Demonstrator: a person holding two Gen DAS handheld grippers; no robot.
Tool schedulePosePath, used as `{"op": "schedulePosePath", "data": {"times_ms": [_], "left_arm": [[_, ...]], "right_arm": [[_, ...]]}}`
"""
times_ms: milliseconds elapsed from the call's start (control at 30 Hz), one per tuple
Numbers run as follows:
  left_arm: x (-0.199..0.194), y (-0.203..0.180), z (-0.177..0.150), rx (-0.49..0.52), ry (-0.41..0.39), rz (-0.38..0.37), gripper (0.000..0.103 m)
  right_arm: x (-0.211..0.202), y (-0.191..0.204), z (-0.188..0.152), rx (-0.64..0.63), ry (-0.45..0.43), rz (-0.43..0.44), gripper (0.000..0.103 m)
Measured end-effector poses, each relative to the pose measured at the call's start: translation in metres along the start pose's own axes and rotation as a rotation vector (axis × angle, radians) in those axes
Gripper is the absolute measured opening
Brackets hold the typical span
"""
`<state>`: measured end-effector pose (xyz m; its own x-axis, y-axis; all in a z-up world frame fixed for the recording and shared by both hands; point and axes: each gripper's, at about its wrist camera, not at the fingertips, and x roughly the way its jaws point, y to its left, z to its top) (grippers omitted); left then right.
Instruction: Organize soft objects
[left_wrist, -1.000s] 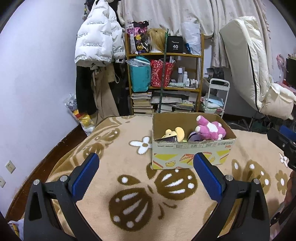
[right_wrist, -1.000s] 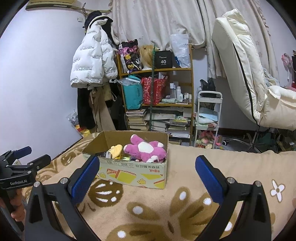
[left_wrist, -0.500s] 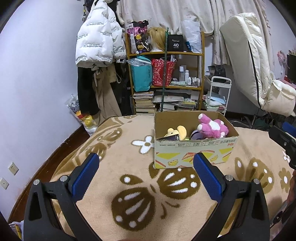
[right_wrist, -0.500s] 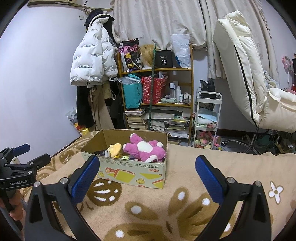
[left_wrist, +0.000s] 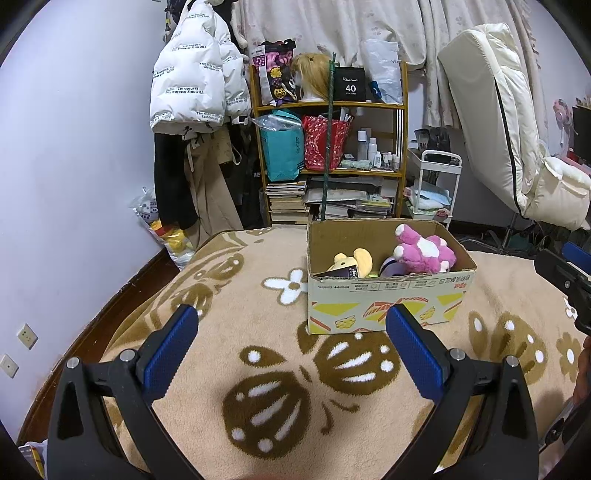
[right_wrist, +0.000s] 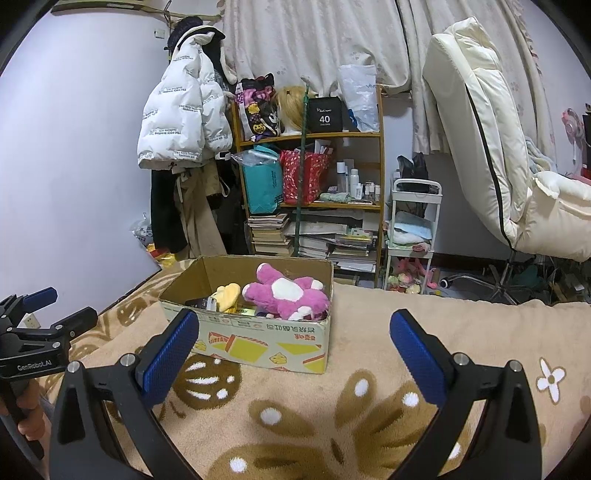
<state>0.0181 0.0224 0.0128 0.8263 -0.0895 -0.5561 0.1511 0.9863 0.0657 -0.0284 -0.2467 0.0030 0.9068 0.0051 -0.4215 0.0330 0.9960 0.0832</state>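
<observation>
We can read "40" on the black box (right_wrist: 324, 115) up on the shelf, and "GenRobot.AI" on the left gripper (right_wrist: 55, 306). The white jacket (left_wrist: 195, 88) has "The only leading fashion" strips. The carton's (right_wrist: 266, 341) print is upside down, unreadable.

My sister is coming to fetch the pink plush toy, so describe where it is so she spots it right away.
On the tan flowered blanket stands an open cardboard box with yellow shapes printed on its side. The pink plush toy lies inside at the right end, topping the pile. It is the only pink thing there, with white patches; its neighbour is a smaller yellow plush.
</observation>
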Motion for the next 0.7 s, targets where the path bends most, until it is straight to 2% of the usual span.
{"op": "schedulePosePath", "data": {"times_ms": [700], "left_arm": [[0.0012, -0.0034, -0.0032, 0.018, 0.017, -0.006, 0.1]], "right_arm": [[-0.0005, -0.0041, 0.0023, -0.003, 0.002, 0.004, 0.103]]}}
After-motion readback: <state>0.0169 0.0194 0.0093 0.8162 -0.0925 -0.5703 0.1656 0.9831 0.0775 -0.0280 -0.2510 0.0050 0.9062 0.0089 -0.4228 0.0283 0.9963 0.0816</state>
